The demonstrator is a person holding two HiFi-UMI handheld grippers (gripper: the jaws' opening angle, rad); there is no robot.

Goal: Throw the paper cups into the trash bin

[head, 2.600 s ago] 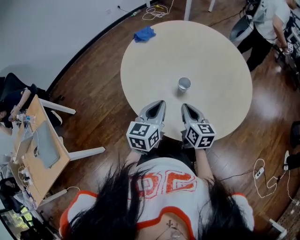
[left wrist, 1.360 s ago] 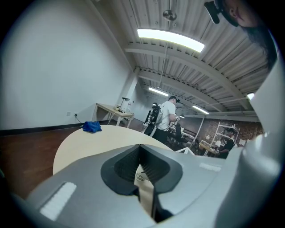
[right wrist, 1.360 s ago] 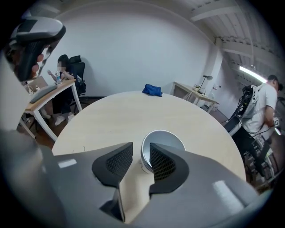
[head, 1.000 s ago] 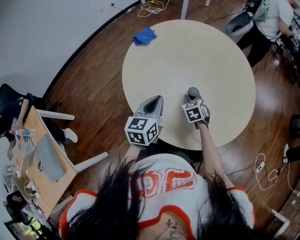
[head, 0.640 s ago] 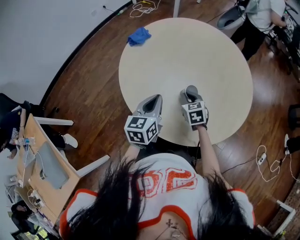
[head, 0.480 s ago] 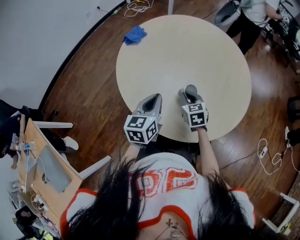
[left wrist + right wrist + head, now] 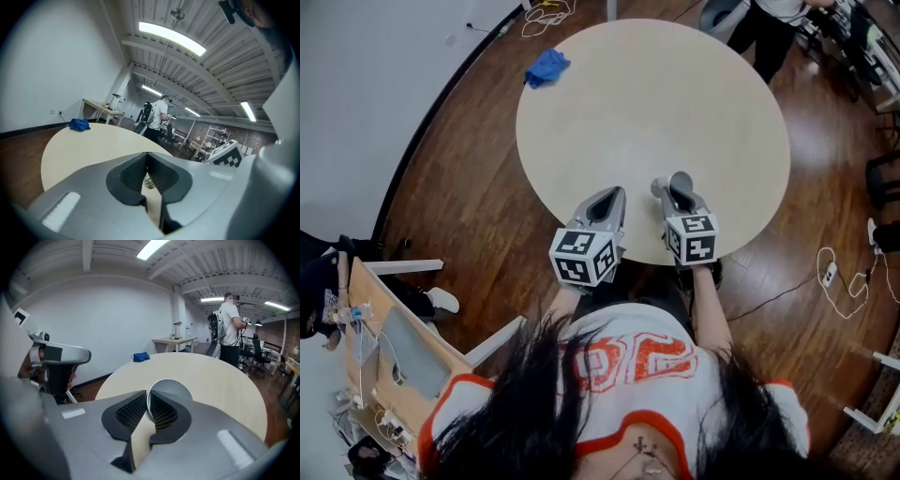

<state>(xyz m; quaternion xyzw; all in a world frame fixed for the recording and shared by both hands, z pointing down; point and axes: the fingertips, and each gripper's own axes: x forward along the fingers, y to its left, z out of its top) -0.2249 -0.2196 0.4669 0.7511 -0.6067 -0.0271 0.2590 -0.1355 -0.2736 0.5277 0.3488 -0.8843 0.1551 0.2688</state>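
Observation:
A white paper cup (image 7: 170, 389) hangs off the table, its mouth turned toward the right gripper view's camera. My right gripper (image 7: 147, 404) is shut on the cup's rim, one pad inside and one outside. In the head view the cup (image 7: 659, 187) shows just left of that gripper (image 7: 677, 186), over the near part of the round beige table (image 7: 647, 94). My left gripper (image 7: 615, 195) hovers beside it at the table's near edge, its jaws (image 7: 146, 158) shut with nothing between them. A grey bin-like container (image 7: 715, 13) stands beyond the table's far edge.
A blue cloth (image 7: 546, 67) lies at the table's far left edge. A person (image 7: 229, 329) stands past the far side by desks and chairs. A wooden desk (image 7: 394, 347) is at the left, and cables (image 7: 834, 272) lie on the floor at right.
The right gripper reached the standing cup, shut on its rim, then lifted and rolled it back toward the near edge. The left gripper shifted only slightly.

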